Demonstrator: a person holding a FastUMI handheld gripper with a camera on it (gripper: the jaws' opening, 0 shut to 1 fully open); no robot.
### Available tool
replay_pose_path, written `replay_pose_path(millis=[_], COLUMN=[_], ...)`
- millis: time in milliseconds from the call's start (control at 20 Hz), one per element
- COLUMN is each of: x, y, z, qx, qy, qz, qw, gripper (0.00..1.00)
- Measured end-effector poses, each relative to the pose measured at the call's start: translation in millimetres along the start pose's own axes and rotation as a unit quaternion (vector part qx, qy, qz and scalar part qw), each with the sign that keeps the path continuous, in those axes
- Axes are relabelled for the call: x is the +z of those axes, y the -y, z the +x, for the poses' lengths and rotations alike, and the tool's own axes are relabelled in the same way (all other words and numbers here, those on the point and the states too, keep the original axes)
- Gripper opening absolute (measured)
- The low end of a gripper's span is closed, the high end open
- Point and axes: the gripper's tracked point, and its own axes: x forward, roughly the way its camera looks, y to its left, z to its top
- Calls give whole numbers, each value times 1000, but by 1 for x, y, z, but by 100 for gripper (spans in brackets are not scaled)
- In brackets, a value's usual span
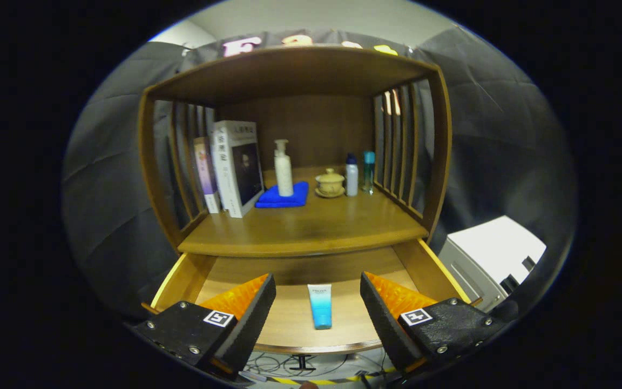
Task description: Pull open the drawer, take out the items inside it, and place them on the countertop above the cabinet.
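One tube (320,306) lay in the pulled-out drawer (181,275), under the countertop (311,227).
I held the gripper (317,308) wide open above the drawer front — fingers either side of the tube, apart from it, lined up to take it.

Claw (317,316) spread; drawer (289,329) open above, only tube (320,306) inside.

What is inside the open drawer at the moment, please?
A single blue tube lies on the drawer floor, between the open gripper's fingers, untouched. The drawer's rear runs under the countertop, and the fingers cover its front corners, so anything there is hidden.
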Motion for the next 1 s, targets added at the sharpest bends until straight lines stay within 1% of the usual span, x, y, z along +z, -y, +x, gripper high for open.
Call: replay_pose_path(millis=[150, 250, 400, 550, 650, 750, 850, 1000], x=[-6, -11, -24, -48, -67, -83, -96, -109], y=[22, 32, 42, 45, 48, 45, 36, 24], z=[24, 40, 60, 79, 90, 94, 104, 113], qx=[-35, -49, -62, -71, -82, -83, -67, -56], qy=[-51, -77, -120, -172, -205, -234, -254, -278], qz=[39, 50, 50, 55, 38, 17, 4, -13], qw=[997, 995, 990, 981, 975, 969, 965, 959], gripper=[96, 95, 95, 95, 96, 95, 96, 95])
